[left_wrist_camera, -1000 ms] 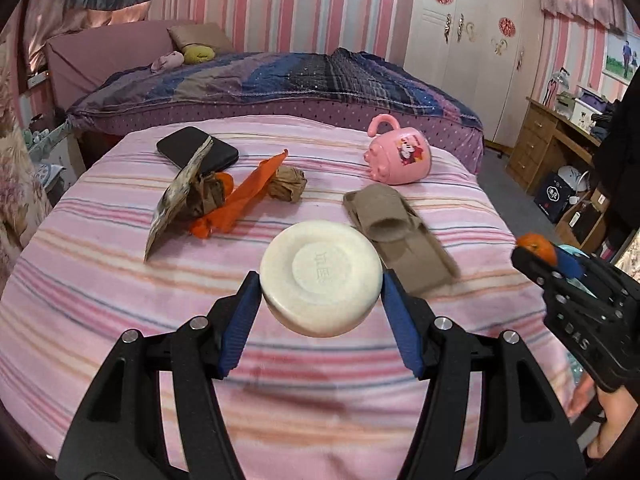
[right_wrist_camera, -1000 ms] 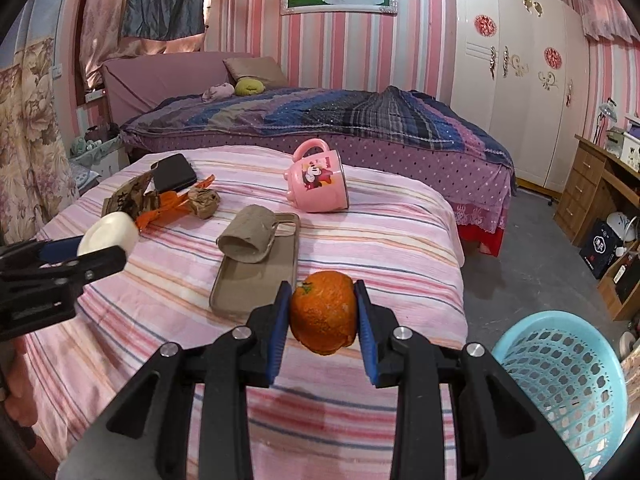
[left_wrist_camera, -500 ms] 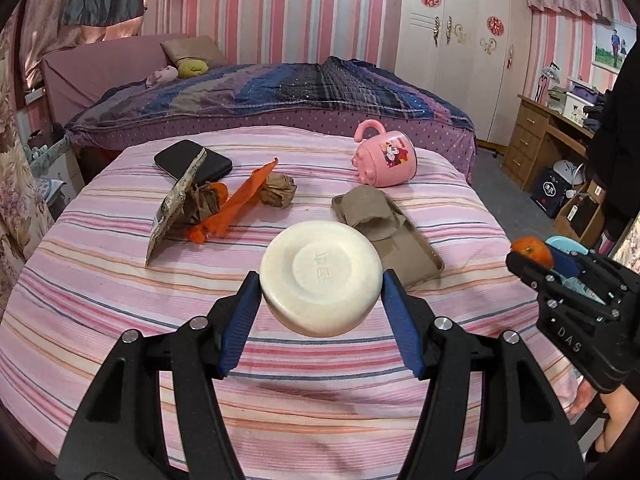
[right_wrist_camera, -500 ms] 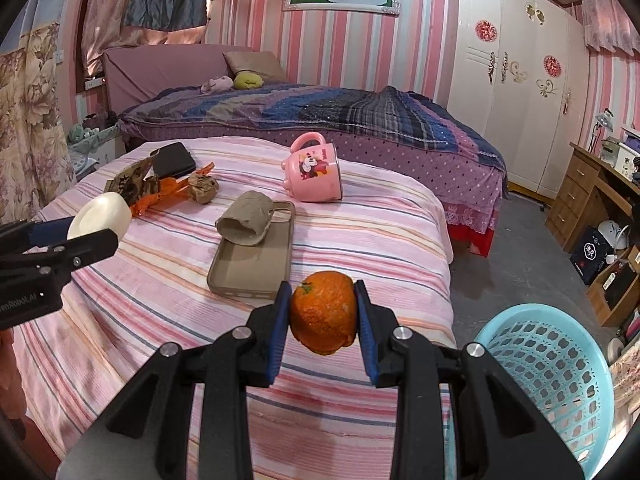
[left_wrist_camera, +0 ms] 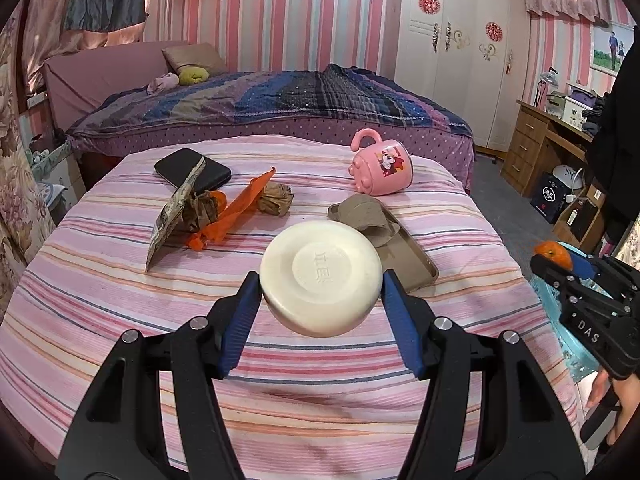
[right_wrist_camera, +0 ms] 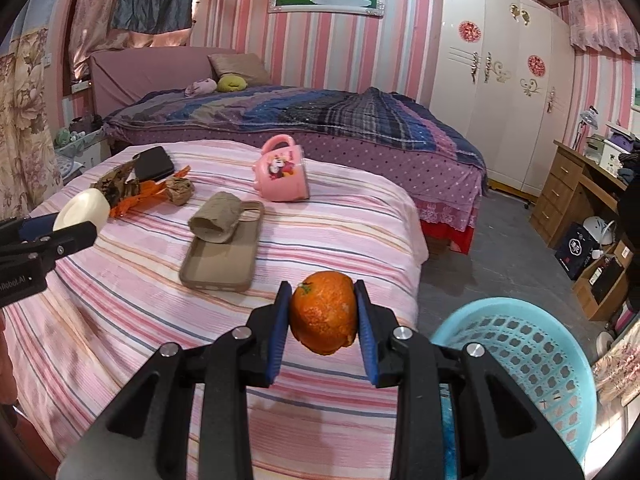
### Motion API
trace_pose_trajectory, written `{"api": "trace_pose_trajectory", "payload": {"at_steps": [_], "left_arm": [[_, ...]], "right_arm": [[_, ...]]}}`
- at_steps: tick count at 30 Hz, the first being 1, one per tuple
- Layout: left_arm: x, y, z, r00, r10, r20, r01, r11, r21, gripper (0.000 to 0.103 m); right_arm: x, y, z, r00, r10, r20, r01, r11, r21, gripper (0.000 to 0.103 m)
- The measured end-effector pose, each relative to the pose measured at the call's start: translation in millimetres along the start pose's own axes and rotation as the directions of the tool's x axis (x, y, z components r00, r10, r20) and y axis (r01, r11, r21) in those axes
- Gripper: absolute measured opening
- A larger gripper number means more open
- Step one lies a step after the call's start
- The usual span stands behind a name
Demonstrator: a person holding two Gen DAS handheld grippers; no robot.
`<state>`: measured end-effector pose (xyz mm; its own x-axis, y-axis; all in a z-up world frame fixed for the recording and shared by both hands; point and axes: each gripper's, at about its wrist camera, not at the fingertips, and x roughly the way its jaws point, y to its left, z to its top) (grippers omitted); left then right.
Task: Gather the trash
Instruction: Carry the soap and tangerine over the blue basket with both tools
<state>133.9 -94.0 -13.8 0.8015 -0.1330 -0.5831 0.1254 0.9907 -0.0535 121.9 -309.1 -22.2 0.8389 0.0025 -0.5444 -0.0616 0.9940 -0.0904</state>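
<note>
Right tool [right_wrist_camera: 322, 314] clamped on orange [right_wrist_camera: 323, 312], has drifted toward basket [right_wrist_camera: 532, 356] at lower right; drop looks next. Left tool [left_wrist_camera: 320, 280] grips soap [left_wrist_camera: 320, 276].

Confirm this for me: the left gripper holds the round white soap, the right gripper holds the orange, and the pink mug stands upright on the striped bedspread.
One thing is wrong: the pink mug lies tipped on its side, as the right wrist view shows. The rest holds: the left gripper grips the round white soap, and the right gripper grips the orange.
</note>
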Motion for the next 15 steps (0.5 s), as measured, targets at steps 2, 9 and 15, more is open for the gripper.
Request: {"api": "trace_pose_trajectory", "payload": {"at_steps": [2, 9, 15], "left_arm": [[0, -3, 0, 1.000, 0.000, 0.003, 0.000, 1.000, 0.000, 0.060], [0, -20, -2, 1.000, -0.014, 0.007, 0.014, 1.000, 0.013, 0.060], [-2, -40, -1, 0.999, -0.046, 0.007, 0.046, 0.999, 0.026, 0.060]], "right_arm": [[-2, -9, -2, 1.000, -0.015, -0.003, 0.015, 1.000, 0.009, 0.031], [-14, -41, -10, 0.998, -0.061, -0.001, 0.061, 0.997, 0.040, 0.031], [-24, -73, -19, 0.995, -0.100, -0.002, 0.099, 0.992, 0.080, 0.031]]}}
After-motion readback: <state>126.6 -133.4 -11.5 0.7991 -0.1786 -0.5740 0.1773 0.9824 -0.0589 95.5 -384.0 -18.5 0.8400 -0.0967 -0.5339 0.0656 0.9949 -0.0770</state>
